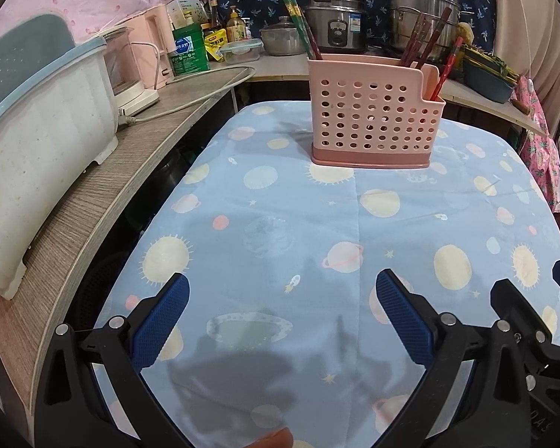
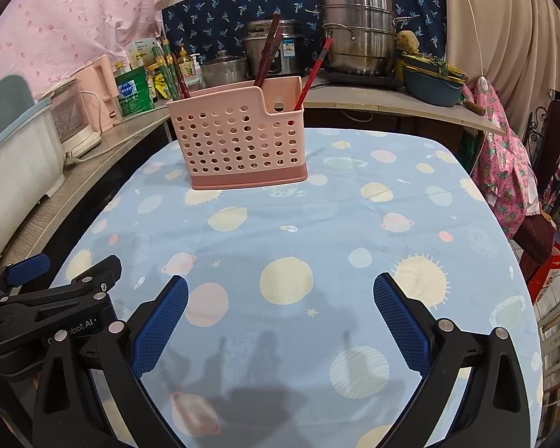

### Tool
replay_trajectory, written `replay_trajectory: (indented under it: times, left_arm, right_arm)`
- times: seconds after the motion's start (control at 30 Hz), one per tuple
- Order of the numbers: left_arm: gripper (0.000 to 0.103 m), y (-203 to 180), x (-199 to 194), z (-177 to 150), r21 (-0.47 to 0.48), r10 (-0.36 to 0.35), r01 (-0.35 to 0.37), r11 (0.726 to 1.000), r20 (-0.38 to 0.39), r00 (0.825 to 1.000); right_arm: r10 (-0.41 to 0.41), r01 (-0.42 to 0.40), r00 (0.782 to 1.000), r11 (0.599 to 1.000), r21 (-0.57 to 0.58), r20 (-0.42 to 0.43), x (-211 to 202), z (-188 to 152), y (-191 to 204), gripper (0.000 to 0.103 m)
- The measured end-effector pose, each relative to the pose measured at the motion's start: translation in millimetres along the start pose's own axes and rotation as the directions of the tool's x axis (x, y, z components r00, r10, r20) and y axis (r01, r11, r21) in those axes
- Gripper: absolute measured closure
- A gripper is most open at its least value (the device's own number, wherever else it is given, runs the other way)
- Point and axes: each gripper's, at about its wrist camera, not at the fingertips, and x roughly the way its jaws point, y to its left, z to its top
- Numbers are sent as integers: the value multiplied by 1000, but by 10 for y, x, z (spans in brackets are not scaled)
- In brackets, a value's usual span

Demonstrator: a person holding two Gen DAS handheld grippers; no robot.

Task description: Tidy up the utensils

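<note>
A pink perforated utensil holder (image 1: 373, 119) stands upright at the far end of the table, also in the right wrist view (image 2: 239, 138). Green chopsticks (image 1: 298, 22) lean in its left part, dark red chopsticks (image 1: 423, 37) in the middle and a bright red pair (image 1: 448, 67) in the right compartment. My left gripper (image 1: 280, 291) is open and empty, low over the near part of the blue planet-print tablecloth (image 1: 280, 205). My right gripper (image 2: 280, 291) is open and empty beside it. The left gripper also shows at the right wrist view's left edge (image 2: 67, 272).
A wooden counter (image 1: 130, 142) runs along the left with a white-and-teal tub (image 1: 37, 142), a kettle and bottles. Behind the table a shelf holds a rice cooker (image 1: 336, 22), steel pots (image 1: 422, 11) and a blue basin (image 2: 433, 82). A pink floral cloth (image 2: 504, 171) hangs at the right.
</note>
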Motion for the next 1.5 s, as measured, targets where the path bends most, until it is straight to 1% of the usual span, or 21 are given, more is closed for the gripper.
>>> replay_trajectory:
  times: [0.73,1.03,1.5]
  left_arm:
    - [7,-95,115,213,3,9,-9,1000,10,1000]
    - [7,-128,102,253,17,18,-19,1000,20,1000]
    - [7,-134,46,377,6,26,-26,1000,44,999]
  right_arm:
    - [-8,8,1000,1000,3,14,137,198,-59,7]
    - [-11,10,1000,1000,12,23,143,227,-82,7]
    - [-6,6,999,1000,7,48,123,355,-89,7]
